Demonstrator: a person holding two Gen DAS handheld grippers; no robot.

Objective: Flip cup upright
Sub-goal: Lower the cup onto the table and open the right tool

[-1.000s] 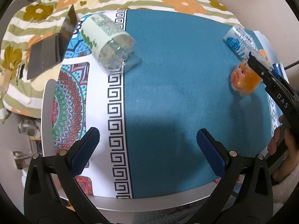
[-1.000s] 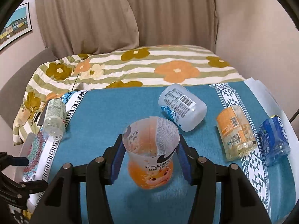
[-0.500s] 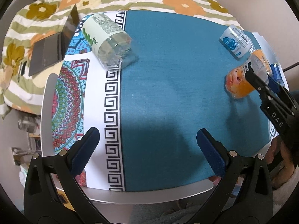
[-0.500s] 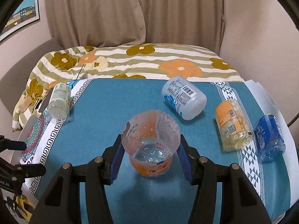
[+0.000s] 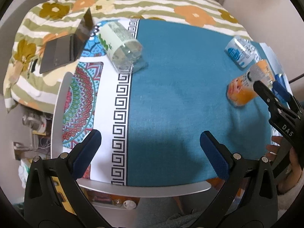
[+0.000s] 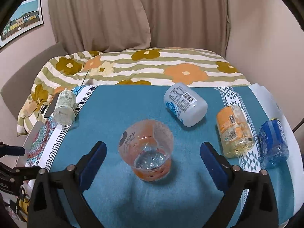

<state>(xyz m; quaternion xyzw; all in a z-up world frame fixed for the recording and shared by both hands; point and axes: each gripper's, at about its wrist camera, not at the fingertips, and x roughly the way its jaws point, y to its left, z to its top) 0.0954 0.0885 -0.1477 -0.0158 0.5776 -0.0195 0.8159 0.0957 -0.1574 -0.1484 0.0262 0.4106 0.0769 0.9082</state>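
**Cup upright between spread fingers**

The right gripper point(image 6: 152, 152) is spread wide — the orange cup point(image 6: 146, 150) stands upright between its pads, untouched, empty. Beyond lie a white bottle point(image 6: 185, 106) and orange bottle point(image 6: 234, 130). The left gripper point(image 5: 150, 148) gapes — holding nothing.

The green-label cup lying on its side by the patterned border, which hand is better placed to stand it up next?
Left, probably. The green-label cup lies ahead of the open left tool, on its side of the table. The right tool, also open, straddles the upright orange cup, farther from it.
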